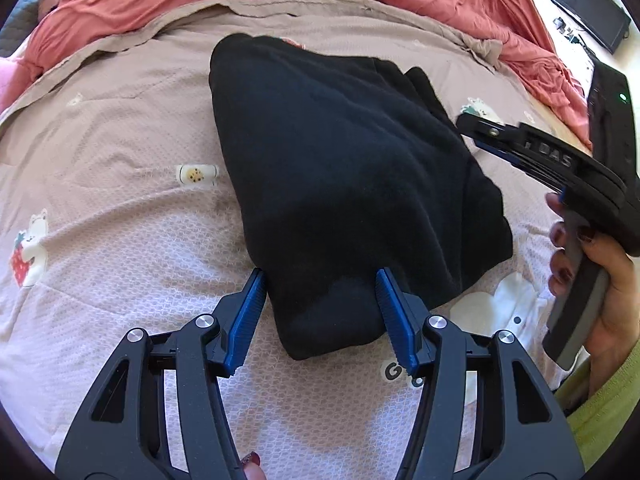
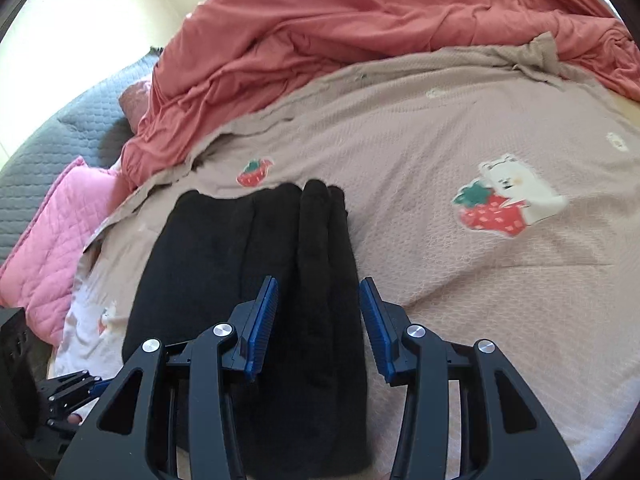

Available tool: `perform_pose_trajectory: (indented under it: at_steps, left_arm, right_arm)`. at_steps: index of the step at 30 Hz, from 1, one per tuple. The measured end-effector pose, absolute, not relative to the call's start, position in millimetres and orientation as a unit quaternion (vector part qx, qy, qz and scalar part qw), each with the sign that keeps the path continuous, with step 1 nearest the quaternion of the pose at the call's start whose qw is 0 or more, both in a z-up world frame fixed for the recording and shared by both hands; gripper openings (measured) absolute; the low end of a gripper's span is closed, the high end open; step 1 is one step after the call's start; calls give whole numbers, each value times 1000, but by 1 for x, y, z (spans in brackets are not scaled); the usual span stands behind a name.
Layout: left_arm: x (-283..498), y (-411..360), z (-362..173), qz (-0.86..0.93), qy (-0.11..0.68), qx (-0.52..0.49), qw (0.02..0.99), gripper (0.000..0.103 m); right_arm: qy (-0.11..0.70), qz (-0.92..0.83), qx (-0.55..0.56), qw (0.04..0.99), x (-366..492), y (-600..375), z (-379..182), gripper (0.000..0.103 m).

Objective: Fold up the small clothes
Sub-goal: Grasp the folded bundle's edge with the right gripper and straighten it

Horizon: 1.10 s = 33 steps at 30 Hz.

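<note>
A black garment [image 1: 340, 160], folded into a compact rectangle, lies flat on a beige bedspread [image 1: 120, 240] with strawberry and bear prints. My left gripper [image 1: 322, 300] is open, and the garment's near narrow end lies between its blue pads. In the right wrist view my right gripper [image 2: 318, 316] is open just above the garment [image 2: 224, 272], straddling its rolled right-hand edge. The right gripper [image 1: 472, 128] also shows from the side at the garment's right edge, held by a hand [image 1: 600, 280]. The left gripper [image 2: 68, 392] is partly visible at the lower left.
A crumpled red duvet [image 2: 360, 20] is heaped along the far side of the bedspread [image 2: 440, 240]. A pink pillow [image 2: 52, 240] and a grey quilt [image 2: 52, 148] lie at the left. A black monitor [image 1: 584, 4] stands off the bed at the far right. A green sleeve [image 1: 600, 400] shows lower right.
</note>
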<state>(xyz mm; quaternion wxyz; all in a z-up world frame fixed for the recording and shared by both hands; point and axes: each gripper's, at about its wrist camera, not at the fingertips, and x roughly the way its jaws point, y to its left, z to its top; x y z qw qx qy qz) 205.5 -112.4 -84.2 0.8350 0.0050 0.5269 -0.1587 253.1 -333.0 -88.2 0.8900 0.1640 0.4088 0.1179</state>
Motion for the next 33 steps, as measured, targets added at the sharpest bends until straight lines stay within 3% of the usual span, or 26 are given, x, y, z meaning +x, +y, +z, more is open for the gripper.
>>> perform_pose_trajectory:
  at_steps: [2,4,10,14,16,19,25,26,28,29,31,32,33]
  left_arm:
    - [206,-113,-86,-158,528,7,834,49]
    - [206,-114,-86,-159,527,10,835,49]
    - [206,-111,-87,-161,527,-1,834,51]
    - [207,-111,-92,-163,533,-5,830,53]
    - [206,-111,-93,-163,533,-4,830,53]
    - [205,-110,-90,-166,530,-2,831,53]
    - [204,-112,-89,-167,529,9,832,53]
    - [204,-112,-89,-167,529,10,832,53]
    - [203,-113,-89,-167,527,14,833,53]
    - [203,-114,-89,-166,526,18,834,53]
    - [203,-114,-89,-166,526,19,834,53]
    - [203,-114,-89,-166,526,20,834,53]
    - [203,-115,-90,-166,526,20,834,53]
  right_arm:
    - [414,119,147,890,260,-324,-95,38]
    - [419,129,123,890,263,-314,-100,7]
    - [399,98,93,907,256,-324,-88,6]
    - [427,78,86,897,261,-324,-113,7]
    - [428,80,90,896,261,-325,-113,11]
    - [407,77,107,904,256,-333,-96,24]
    - [375,133,163,903,250,-328,-73,25]
    - [379,144,166,899,251,-324,-75,27]
    - [396,153,170,889,254,-317,-82,46]
    - [412,160,179,879,257,-314,-89,50]
    - [427,161,196,868,260,-312,-98,47]
    - [429,167,209,863,260,-313,-102,39]
    - [426,178,217,860,260,-313,-102,17]
